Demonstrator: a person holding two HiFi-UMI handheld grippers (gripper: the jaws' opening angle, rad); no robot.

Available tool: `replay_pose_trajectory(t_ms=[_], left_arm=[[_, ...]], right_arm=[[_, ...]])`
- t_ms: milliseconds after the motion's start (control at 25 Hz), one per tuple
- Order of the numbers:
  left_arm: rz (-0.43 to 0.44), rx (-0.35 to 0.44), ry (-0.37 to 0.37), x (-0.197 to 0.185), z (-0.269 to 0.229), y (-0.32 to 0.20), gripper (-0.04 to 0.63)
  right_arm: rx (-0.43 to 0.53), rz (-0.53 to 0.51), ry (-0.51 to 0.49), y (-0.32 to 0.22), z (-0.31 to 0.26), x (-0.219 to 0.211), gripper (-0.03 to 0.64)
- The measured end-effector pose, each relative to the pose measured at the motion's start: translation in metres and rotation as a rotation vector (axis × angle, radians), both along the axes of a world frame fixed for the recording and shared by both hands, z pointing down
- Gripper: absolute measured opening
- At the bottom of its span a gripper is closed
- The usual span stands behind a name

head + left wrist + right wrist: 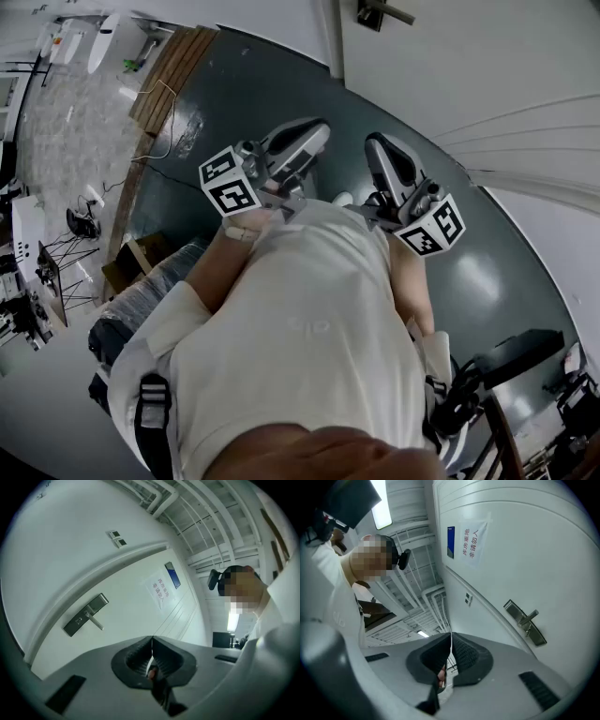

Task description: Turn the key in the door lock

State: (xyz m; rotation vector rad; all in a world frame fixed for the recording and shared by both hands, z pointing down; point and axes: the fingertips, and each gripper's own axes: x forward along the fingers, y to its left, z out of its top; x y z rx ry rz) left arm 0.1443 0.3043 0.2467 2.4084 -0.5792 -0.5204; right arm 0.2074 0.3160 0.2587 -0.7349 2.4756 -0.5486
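The door (117, 573) is smooth matt white, its lock plate (80, 619) brushed metal, the notice (158, 591) paper, the floor (497, 281) glossy dark.

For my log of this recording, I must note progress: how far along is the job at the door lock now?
Done: nothing visible yet. In hand: the left gripper and the right gripper are both shut and empty, held by the person's chest, away from the door lock. Left: find the key, which no view shows, reach the lock, and turn it.
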Motion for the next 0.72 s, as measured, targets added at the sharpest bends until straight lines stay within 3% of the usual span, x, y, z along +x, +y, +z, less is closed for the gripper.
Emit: replay_pose_trajectory(t_ms=[440, 720], left_arm=[[0.012, -0.026, 0.03, -0.024, -0.008, -0.05, 0.009], [0.03, -0.056, 0.057, -0.071, 0.01, -0.147, 0.009]], right_arm=[[-0.014, 0.034, 0.042, -0.047, -0.009, -0.019, 0.023], [-0.072, 0.068, 0.085, -0.142, 0.018, -0.061, 0.023]])
